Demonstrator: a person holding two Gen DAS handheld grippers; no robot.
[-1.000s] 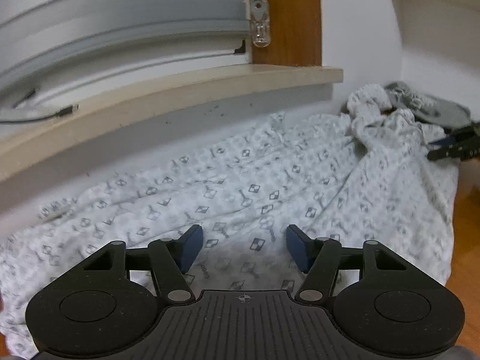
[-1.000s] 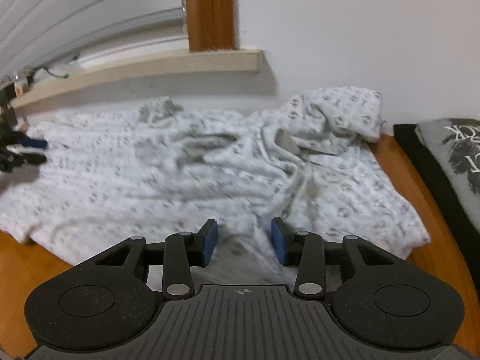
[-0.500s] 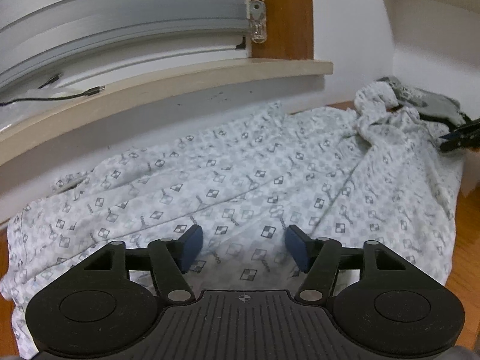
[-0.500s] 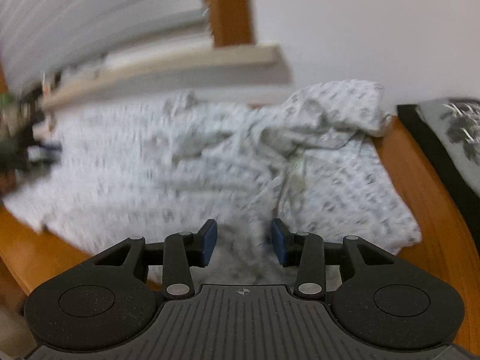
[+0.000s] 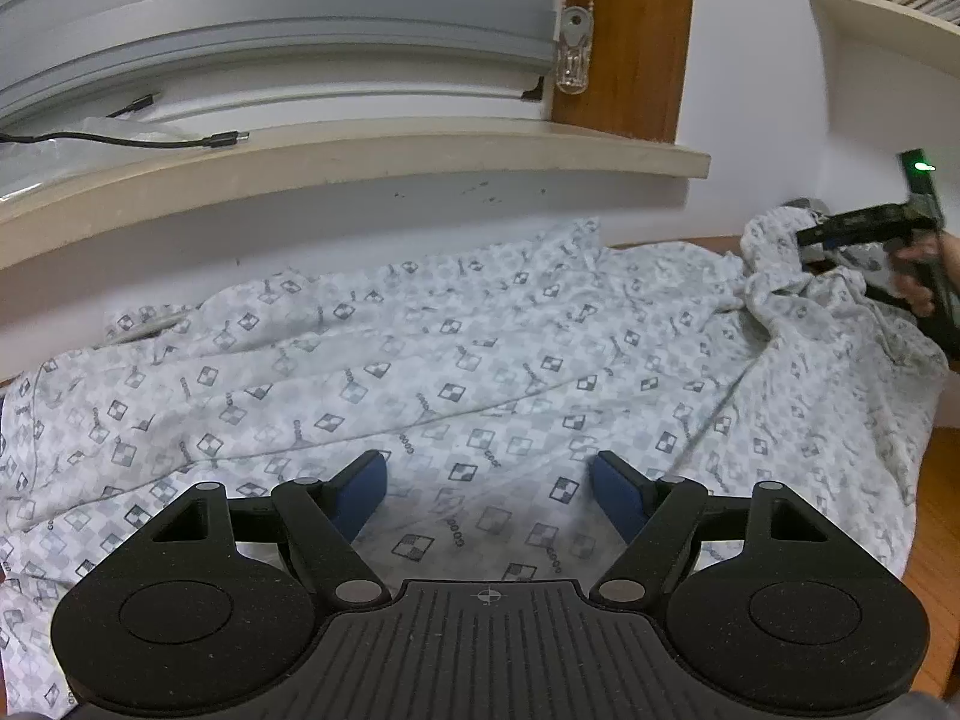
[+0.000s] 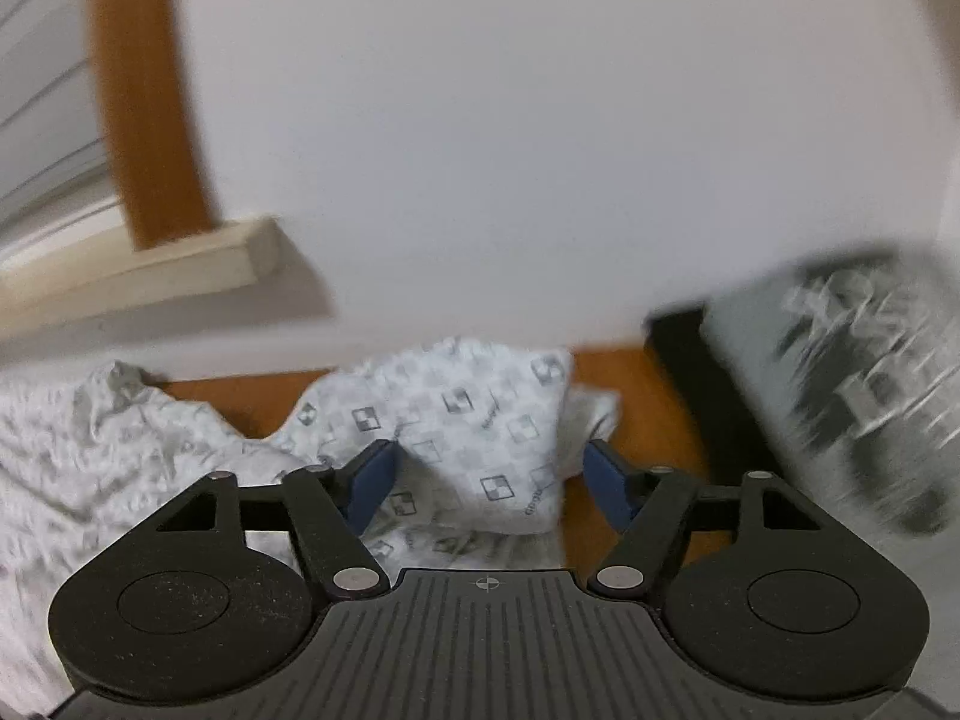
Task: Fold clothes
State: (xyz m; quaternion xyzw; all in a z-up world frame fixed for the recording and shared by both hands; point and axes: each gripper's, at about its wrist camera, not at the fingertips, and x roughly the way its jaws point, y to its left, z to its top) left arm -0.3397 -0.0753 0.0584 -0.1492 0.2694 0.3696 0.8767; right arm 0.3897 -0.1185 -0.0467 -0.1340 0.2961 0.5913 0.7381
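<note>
The patterned white garment (image 5: 480, 360) lies spread over the wooden worktop (image 5: 936, 510) below the window sill (image 5: 360, 162), reaching from 9 o'clock to 3 o'clock. The left gripper (image 5: 487, 492) hangs over its near part at 6 o'clock; its jaws have just been opening and stand wide, clamping nothing. The right gripper (image 6: 489, 480), its jaws also just moving, stands apart around a raised fold of the garment without pinching it. A dark printed cloth (image 6: 840, 372) lies blurred at 3 o'clock.

I see one patterned garment (image 5: 480, 372) spread on one wooden surface (image 5: 936, 516). One printed grey garment (image 6: 852, 372) lies right of it, and one cable (image 5: 120, 138) on the one sill (image 5: 360, 162).
</note>
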